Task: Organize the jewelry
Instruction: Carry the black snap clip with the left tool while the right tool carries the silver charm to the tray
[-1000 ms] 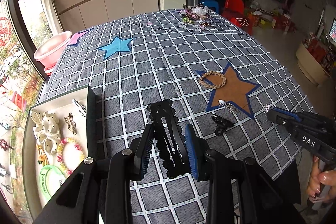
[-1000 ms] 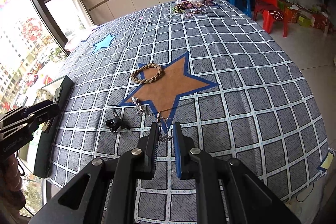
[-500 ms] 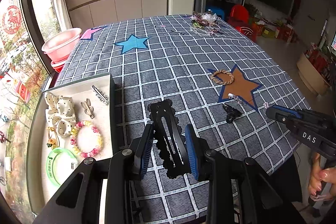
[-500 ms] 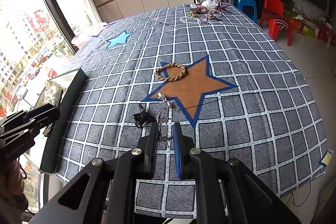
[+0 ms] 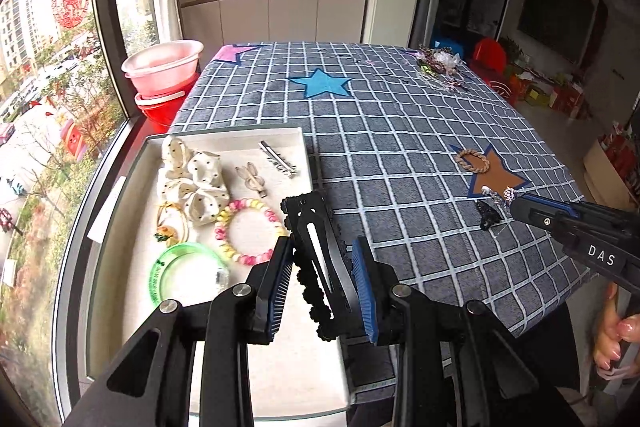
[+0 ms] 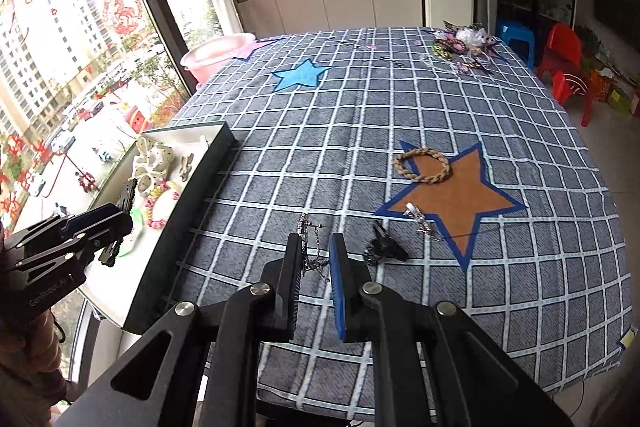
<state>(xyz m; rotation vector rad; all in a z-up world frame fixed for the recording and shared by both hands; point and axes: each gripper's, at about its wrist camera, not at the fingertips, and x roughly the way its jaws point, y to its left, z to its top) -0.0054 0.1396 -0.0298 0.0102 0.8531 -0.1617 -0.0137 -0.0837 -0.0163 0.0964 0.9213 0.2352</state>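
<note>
Sorting is partly done: the white tray [image 5: 224,137] already holds a bow, clips and bracelets. Over the tray's right edge, the left gripper [image 5: 322,281] clamps a black hair clip [image 5: 320,255], long axis pointing away (tilted left). Right of the tray, the right gripper [image 6: 314,267] pinches a silver chain [image 6: 310,247]; a braided bracelet [image 6: 421,165] waits.
</note>
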